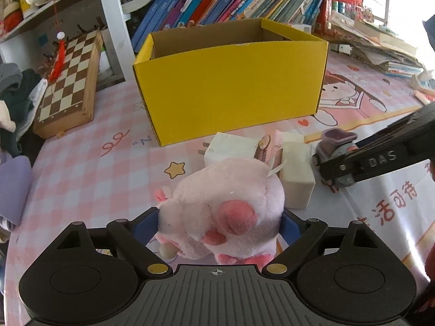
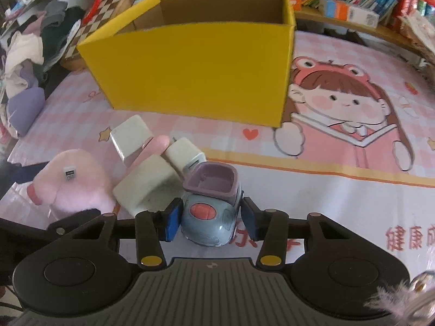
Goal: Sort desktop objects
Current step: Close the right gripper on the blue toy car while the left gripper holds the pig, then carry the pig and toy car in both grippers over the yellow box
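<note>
A pink plush pig (image 1: 217, 203) lies on the pink cartoon tablecloth between the blue pads of my left gripper (image 1: 217, 224). The pads stand at its flanks and make no dent in it, so the gripper is open. My right gripper (image 2: 210, 217) straddles a grey-blue toy car (image 2: 209, 217) with a purple top. Its left pad touches the car and a thin gap shows at the right pad. The car (image 1: 337, 146) also shows past a black finger (image 1: 380, 160). A white charger (image 1: 231, 149) and a cream block (image 1: 296, 179) lie between the toys. An open yellow cardboard box (image 1: 231, 89) stands behind.
A wooden chessboard (image 1: 70, 81) leans at the back left beside a heap of clothes (image 1: 16, 100). Rows of books (image 1: 231, 0) fill the shelf behind the box, and a stack of papers (image 1: 380, 46) lies at the back right. A white cube (image 2: 130, 138) sits near the charger (image 2: 185, 153).
</note>
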Demonstrator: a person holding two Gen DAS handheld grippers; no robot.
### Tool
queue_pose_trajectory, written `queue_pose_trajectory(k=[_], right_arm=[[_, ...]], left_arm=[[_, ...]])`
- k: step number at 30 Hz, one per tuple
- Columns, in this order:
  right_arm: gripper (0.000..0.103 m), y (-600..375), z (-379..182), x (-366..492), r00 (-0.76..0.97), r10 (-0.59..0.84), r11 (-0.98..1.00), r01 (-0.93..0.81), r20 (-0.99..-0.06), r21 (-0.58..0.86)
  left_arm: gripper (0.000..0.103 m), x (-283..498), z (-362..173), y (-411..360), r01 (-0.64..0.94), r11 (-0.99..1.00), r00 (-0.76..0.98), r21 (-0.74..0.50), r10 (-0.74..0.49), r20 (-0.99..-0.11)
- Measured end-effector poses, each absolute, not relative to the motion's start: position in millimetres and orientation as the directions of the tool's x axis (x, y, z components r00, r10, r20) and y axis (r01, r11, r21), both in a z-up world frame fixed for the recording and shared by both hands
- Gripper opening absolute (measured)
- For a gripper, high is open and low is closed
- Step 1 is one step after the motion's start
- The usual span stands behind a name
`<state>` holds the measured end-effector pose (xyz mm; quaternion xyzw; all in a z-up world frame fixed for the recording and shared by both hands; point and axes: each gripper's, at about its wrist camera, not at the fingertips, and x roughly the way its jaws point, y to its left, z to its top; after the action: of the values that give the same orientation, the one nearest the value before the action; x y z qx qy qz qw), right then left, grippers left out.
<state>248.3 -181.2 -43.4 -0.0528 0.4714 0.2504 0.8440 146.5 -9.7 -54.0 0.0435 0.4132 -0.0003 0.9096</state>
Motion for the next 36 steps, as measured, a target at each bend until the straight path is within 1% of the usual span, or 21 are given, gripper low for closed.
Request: queue_pose_trajectory(k=[5,11,13,14,17,36], right_arm=[[0.045,-188,-39,238,0.450,0.359,0.880,-0.455,-0.818,0.136],[0.045,-189,-36,223,0.455,0.354,0.882,-0.453,-0.817,0.130],[0.045,-188,-36,218,0.452,0.354,0.880,-0.457,-0.819,0.128],[0.045,-187,-36,216,0.449,0.353,0.880,-0.459,-0.821,0.127],[0.045,-187,-35,208,0.455,0.350,0.881,-0.456,-0.819,0.123],[0.045,-188,-28,165,0.480,0.331,0.891,-0.442,-0.812,0.101]], left_arm=[[0.089,141,-47,-2,0.012,1.000,0.665,0.024,0.010,-0.746],[0.087,132,-39,-2,0.028,0.999,0.686,0.015,-0.009,-0.728],[0.084,129,-39,-3,0.043,0.999,0.685,0.016,-0.018,-0.728],[0.081,128,-40,-3,0.048,0.999,0.682,0.016,-0.021,-0.731],[0.079,123,-41,-3,0.061,0.998,0.677,0.015,-0.030,-0.735],[0.079,92,-22,-5,0.116,0.993,0.723,0.032,-0.062,-0.688]])
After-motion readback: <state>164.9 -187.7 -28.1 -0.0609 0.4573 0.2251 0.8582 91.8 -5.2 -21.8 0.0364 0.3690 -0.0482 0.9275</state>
